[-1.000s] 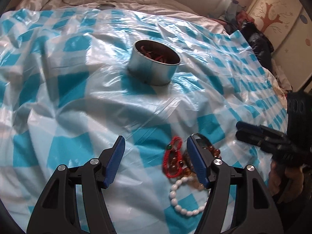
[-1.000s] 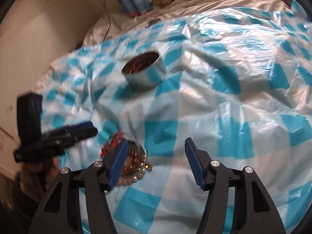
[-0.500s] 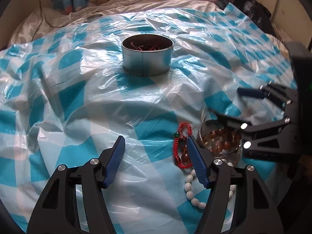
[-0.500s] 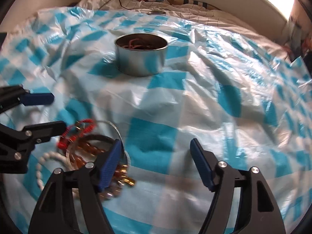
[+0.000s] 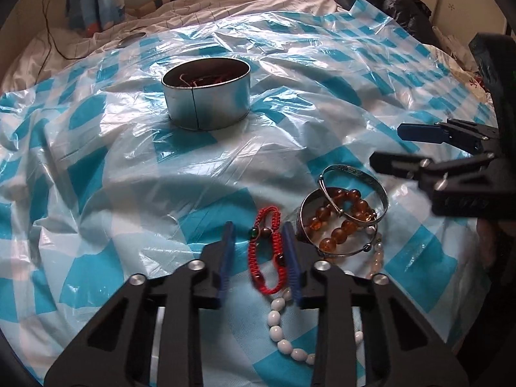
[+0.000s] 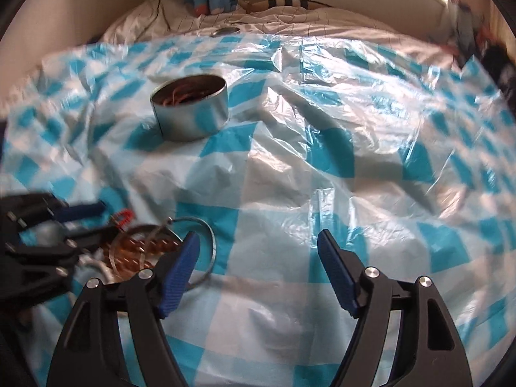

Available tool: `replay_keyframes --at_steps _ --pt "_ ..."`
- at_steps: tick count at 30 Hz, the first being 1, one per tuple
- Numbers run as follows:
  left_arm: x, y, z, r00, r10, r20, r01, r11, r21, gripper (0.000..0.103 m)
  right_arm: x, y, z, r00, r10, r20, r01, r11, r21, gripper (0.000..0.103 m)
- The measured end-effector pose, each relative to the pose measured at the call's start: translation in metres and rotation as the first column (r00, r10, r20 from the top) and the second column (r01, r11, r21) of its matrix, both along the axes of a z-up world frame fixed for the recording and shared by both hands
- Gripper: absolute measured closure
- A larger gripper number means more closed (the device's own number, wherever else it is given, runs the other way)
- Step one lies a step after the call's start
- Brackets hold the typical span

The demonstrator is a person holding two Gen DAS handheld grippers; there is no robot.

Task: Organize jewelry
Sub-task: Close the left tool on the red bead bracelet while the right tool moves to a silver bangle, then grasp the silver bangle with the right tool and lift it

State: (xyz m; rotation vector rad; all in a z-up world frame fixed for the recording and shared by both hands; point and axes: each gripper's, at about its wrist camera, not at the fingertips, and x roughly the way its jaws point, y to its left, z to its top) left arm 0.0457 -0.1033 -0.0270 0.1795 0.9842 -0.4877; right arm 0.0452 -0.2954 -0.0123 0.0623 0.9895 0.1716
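A red braided bracelet (image 5: 253,258) lies on the blue-checked plastic sheet (image 5: 129,193), between the fingers of my left gripper (image 5: 258,225). Its jaws are closing; the right pad touches the cord and the left pad stands a little off it. Just right of it lie silver bangles (image 5: 383,193) around an amber bead bracelet (image 5: 342,219), with a white bead bracelet (image 5: 283,338) nearer the camera. My right gripper (image 6: 258,238) hovers open and empty beside the pile, its left finger over a thin silver bangle (image 6: 211,242). A round metal tin (image 5: 206,96) with red jewelry inside stands farther back.
The sheet is crinkled and covers a bed. My right gripper (image 5: 387,146) reaches in from the right of the left wrist view, my left gripper (image 6: 109,217) from the left of the right wrist view. Blue-patterned items (image 5: 93,3) and a cable lie by the headboard.
My left gripper's jaws have narrowed from wide open and now straddle the red bracelet. My right gripper swung around beside the jewelry pile and spread its jaws wider.
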Motion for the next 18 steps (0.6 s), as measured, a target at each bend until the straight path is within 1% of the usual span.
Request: replay_keyframes --at_steps 2,3,4,7,11,12,13,16,18 --pt "0.002 0.001 -0.001 1.000 0.001 -0.010 -0.001 1.000 -0.010 0.084 0.001 -0.007 0.002 1.000 -0.021 -0.003 0.021 0.997 0.074 0.030" --pt "0.003 0.001 -0.002 1.000 -0.002 -0.019 0.001 1.000 -0.015 0.090 0.002 -0.011 0.003 1.000 -0.030 -0.005 0.030 0.993 0.112 0.030" --pt "0.003 0.001 -0.003 1.000 -0.007 -0.024 0.006 1.000 -0.013 0.096 0.002 -0.012 0.003 0.999 -0.035 -0.006 0.035 0.991 0.128 0.030" --pt "0.000 0.000 0.000 1.000 -0.007 -0.002 0.007 1.000 0.007 0.096 0.003 -0.014 0.005 0.999 -0.044 -0.004 0.044 0.986 0.159 0.030" --pt "0.002 0.013 0.010 0.999 0.032 0.017 -0.031 0.999 -0.027 0.097 0.003 -0.017 0.007 0.999 -0.045 0.002 0.044 0.977 0.209 0.030" --pt "0.003 0.017 0.012 0.999 0.043 0.019 -0.042 0.998 -0.036 0.097 0.004 -0.019 0.007 0.999 -0.044 -0.003 0.044 0.972 0.229 0.030" --pt "0.005 0.022 0.014 0.998 0.059 0.021 -0.058 0.997 -0.045 0.097 0.005 -0.023 0.004 0.999 -0.043 -0.021 0.047 0.960 0.276 0.030" --pt "0.007 0.028 0.017 0.996 0.080 0.025 -0.079 0.995 -0.057 0.097 0.009 -0.030 -0.003 0.997 -0.041 -0.064 0.061 0.932 0.358 0.031" --pt "0.008 0.030 0.017 0.996 0.087 0.023 -0.086 0.994 -0.060 0.096 0.010 -0.027 -0.006 0.997 -0.021 -0.077 0.047 0.936 0.350 0.031"
